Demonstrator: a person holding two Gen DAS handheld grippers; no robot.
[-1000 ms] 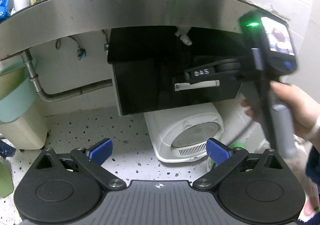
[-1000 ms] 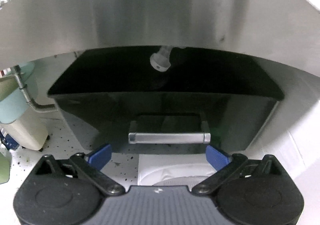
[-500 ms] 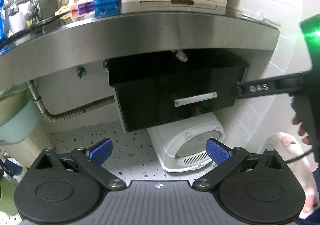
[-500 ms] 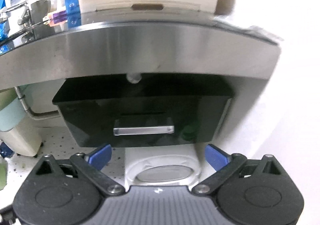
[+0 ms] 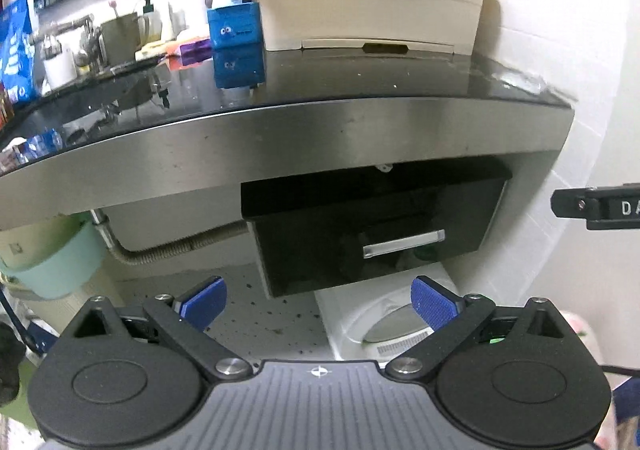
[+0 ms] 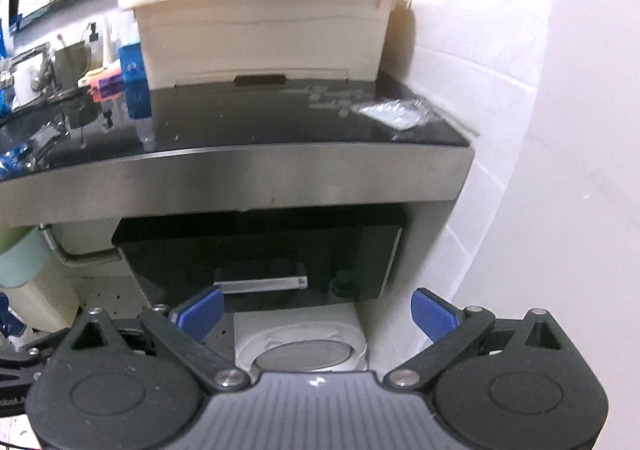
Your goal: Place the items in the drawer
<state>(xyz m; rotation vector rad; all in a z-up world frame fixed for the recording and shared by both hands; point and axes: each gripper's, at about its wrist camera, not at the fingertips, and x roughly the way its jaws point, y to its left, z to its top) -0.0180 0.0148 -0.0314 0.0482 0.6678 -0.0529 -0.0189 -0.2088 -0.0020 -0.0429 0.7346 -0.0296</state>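
Note:
A black drawer (image 5: 372,234) with a silver bar handle (image 5: 404,244) hangs under the steel-edged counter (image 5: 280,138); its top stands open. It shows in the right wrist view (image 6: 260,254) too, with its handle (image 6: 260,284). My left gripper (image 5: 318,300) is open and empty, well back from the drawer. My right gripper (image 6: 316,312) is open and empty, also back from it; its body shows at the right edge of the left wrist view (image 5: 596,208). A small clear-wrapped packet (image 6: 394,114) lies on the counter's right end.
A cream plastic bin (image 5: 368,10) and a blue box (image 5: 234,26) stand on the black countertop, with bottles, cups and a tap further left. A white appliance (image 5: 384,322) sits on the speckled floor under the drawer. A mint bucket (image 5: 52,266) is left. Tiled wall is at right.
Both grippers have pulled back and risen from the drawer, so the countertop and the bin now show. The right gripper has moved out to the right edge of the left view.

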